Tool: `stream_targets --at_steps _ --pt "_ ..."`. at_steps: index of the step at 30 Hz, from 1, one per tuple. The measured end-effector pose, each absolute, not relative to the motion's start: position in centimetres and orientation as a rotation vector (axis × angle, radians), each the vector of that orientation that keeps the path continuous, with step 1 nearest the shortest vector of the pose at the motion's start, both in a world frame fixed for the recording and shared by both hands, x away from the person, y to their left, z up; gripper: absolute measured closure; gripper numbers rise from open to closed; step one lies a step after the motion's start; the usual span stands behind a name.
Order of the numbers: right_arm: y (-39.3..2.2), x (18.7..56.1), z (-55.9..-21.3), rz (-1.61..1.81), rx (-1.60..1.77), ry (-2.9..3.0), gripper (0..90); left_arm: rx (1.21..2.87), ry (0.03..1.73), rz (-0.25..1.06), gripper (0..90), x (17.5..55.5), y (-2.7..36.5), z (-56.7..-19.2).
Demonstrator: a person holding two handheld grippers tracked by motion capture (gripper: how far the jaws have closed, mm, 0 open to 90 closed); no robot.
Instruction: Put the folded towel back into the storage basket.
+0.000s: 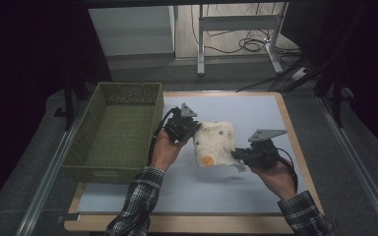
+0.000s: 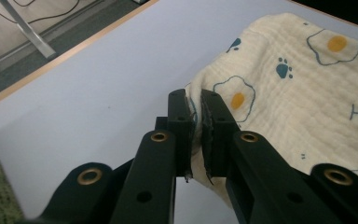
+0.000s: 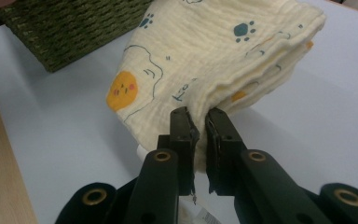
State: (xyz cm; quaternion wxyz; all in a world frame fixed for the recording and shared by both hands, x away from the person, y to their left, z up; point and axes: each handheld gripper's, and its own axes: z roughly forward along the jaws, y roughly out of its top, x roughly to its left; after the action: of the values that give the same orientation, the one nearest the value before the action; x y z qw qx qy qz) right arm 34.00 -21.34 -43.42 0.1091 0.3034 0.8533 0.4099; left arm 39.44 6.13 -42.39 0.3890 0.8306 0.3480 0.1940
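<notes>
A person holds one claw in each hand above the desk (image 1: pixel 256 105), which has a pale blue-grey top and a wooden edge. Between the two claws hangs a folded cloth (image 1: pixel 214 143), cream in colour, printed with blue paw marks, egg shapes with orange centres and some blue letters.

The left claw (image 1: pixel 193 132) is closed on the left edge of the cloth. In the left gripper view its two black jaws stand almost together, with a thin fold of the cloth (image 2: pixel 284 88) pressed between the pads, and the rest of the cloth spreads away to the right.

The right claw (image 1: pixel 236 158) is closed on the lower right edge of the cloth. In the right gripper view the jaws pinch the thick folded border of the cloth (image 3: pixel 205 56), where several layers lie one on the other, and a small white label (image 3: pixel 200 215) shows low between the jaws.

In the high view the cloth is over the middle of the desk, and a small shadow lies on the desk under it, so it seems lifted and not resting flat.

A green woven basket (image 1: pixel 115 129) stands at the left side of the desk, just beside the left hand (image 1: pixel 167 150). Its inside looks empty. The right hand (image 1: pixel 275 176) is near the right edge of the desk. Both sleeves are checked.
</notes>
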Motion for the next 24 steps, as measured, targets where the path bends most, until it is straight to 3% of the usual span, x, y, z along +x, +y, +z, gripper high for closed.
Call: stream_targets --at_steps 24 --pt "-14.8 36.0 -40.7 1.258 0.814 2.528 81.9 2.075 0.96 0.619 83.7 39.5 12.7 -38.3"
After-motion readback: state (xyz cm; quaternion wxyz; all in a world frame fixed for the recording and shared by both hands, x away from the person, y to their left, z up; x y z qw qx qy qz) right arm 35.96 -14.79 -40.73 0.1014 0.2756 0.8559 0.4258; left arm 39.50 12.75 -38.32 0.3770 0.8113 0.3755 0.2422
